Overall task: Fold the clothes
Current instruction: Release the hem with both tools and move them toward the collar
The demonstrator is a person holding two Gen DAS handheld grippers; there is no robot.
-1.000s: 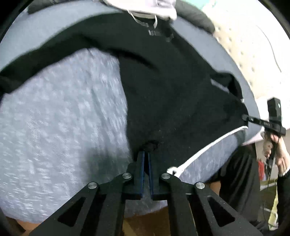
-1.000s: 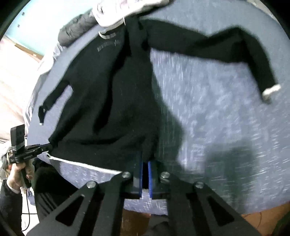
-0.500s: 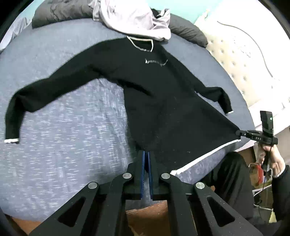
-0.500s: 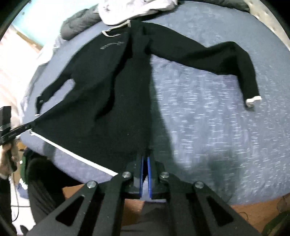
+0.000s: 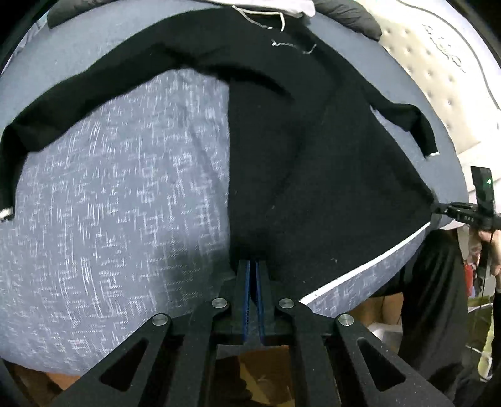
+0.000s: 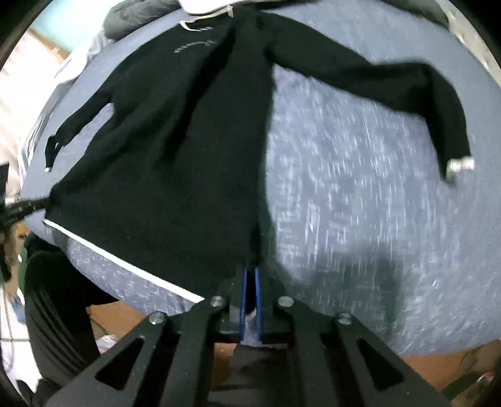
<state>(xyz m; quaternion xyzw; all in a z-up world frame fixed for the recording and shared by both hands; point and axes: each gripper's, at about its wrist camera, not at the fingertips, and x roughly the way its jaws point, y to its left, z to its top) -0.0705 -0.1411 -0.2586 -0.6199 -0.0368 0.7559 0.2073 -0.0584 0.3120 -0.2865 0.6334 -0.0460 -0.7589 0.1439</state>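
A black long-sleeved sweater with a white hem stripe lies spread on the blue-grey bed, neck at the far side. My left gripper is shut on its left hem corner. My right gripper is shut on the right hem corner of the sweater. Each gripper shows in the other's view, the right gripper at the right edge, the left gripper at the left edge. One sleeve stretches out to the right, the other sleeve to the left.
A pale garment and a dark grey one lie at the bed's far end, touching the sweater's neck. A quilted white headboard stands at the right. The person's black trousers are at the bed's near edge.
Both grippers have come lower and closer to the bed with the hem corners still held. The sweater fills more of both views and lies stretched flat.
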